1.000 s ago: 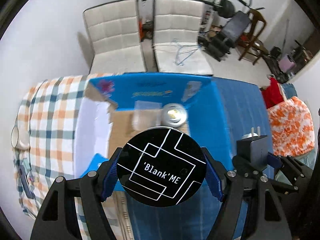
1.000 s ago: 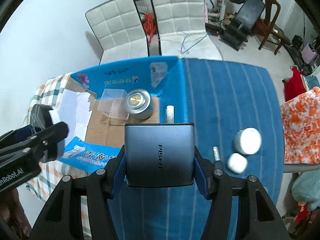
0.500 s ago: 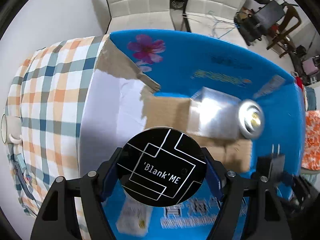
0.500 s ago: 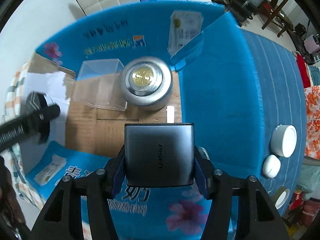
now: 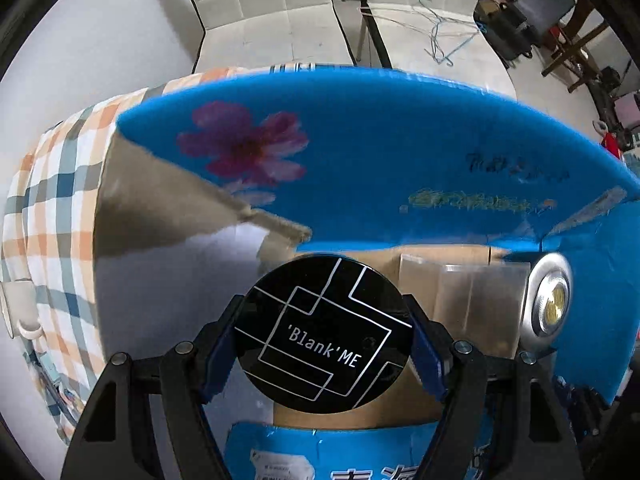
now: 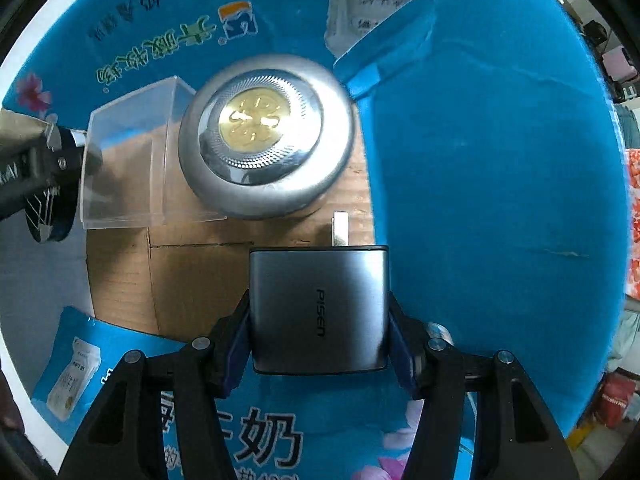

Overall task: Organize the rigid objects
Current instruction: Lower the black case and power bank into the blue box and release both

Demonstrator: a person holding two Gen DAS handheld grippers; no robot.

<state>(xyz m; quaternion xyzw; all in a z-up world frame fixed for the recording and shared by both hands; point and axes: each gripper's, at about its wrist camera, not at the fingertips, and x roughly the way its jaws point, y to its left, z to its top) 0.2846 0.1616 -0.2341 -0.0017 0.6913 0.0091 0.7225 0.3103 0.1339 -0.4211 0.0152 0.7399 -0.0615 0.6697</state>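
Note:
My left gripper (image 5: 323,334) is shut on a black round compact (image 5: 323,334) with white lines and the words 'Blank'ME. It hangs inside the open blue cardboard box (image 5: 400,152), over the left part of its brown floor. My right gripper (image 6: 319,308) is shut on a grey PISEN charger (image 6: 319,308), prongs forward, low over the box floor (image 6: 192,268). Just ahead of the charger sits a round silver tin (image 6: 266,136) with a gold centre, next to a clear plastic case (image 6: 128,160). The left gripper (image 6: 40,176) shows at the left edge of the right wrist view.
The blue box flaps (image 6: 480,160) stand up on all sides. A checked cloth (image 5: 52,184) covers the table to the left. Two white chairs (image 5: 272,12) stand behind the table. Gym gear and a wooden chair (image 5: 572,36) fill the far right.
Both grippers have moved forward and down into the box with their objects. The tin and clear case loom larger; the blue mat and white jars have left the right wrist view.

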